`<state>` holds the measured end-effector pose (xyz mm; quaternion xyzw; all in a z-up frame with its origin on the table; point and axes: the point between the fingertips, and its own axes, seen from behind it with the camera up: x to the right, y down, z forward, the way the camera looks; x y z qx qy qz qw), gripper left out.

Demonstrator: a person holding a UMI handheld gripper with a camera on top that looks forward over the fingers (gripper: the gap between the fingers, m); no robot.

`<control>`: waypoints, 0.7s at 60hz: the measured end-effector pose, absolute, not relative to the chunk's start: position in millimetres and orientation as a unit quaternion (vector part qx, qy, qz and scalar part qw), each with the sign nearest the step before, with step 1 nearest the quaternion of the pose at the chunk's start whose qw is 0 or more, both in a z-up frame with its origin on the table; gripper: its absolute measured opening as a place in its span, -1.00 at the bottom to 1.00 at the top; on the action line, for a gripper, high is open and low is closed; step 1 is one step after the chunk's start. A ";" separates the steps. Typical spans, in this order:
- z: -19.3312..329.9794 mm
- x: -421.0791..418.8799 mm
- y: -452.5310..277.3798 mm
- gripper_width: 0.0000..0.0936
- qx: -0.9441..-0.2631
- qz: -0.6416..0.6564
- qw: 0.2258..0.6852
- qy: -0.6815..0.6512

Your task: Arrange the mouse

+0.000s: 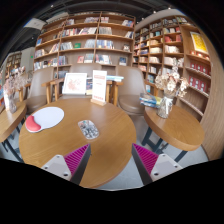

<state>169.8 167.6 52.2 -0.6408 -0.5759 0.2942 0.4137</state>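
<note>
A round wooden table [100,140] lies ahead of my gripper [112,152]. On its far left lies a white oval mouse pad [50,116] with a red mouse [33,125] at its near left edge. A small grey patterned object [88,128] rests near the table's middle, just beyond the left finger. My gripper is open above the table's near edge. Its magenta pads [75,158] stand wide apart with nothing between them.
Two upright display cards [75,84] and a wooden stand [99,87] sit at the table's far side. Chairs [130,100] stand behind them. Another table [180,125] at the right carries books and flowers. Bookshelves [90,40] line the walls.
</note>
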 end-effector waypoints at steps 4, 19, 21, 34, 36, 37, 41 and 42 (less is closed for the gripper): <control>39.6 158.5 148.7 0.82 -0.635 0.299 0.400 -0.590; 5.6 113.8 114.9 0.82 -0.625 0.314 0.367 -0.613; 3.2 107.3 113.7 0.81 -0.626 0.315 0.365 -0.613; -14.1 69.3 106.0 0.81 -0.639 0.316 0.335 -0.617; -11.3 61.6 104.8 0.81 -0.639 0.323 0.333 -0.613; -11.4 58.8 105.6 0.82 -0.640 0.323 0.333 -0.612; -16.4 50.8 112.3 0.82 -0.644 0.302 0.334 -0.618; -15.1 47.3 111.4 0.83 -0.644 0.302 0.334 -0.618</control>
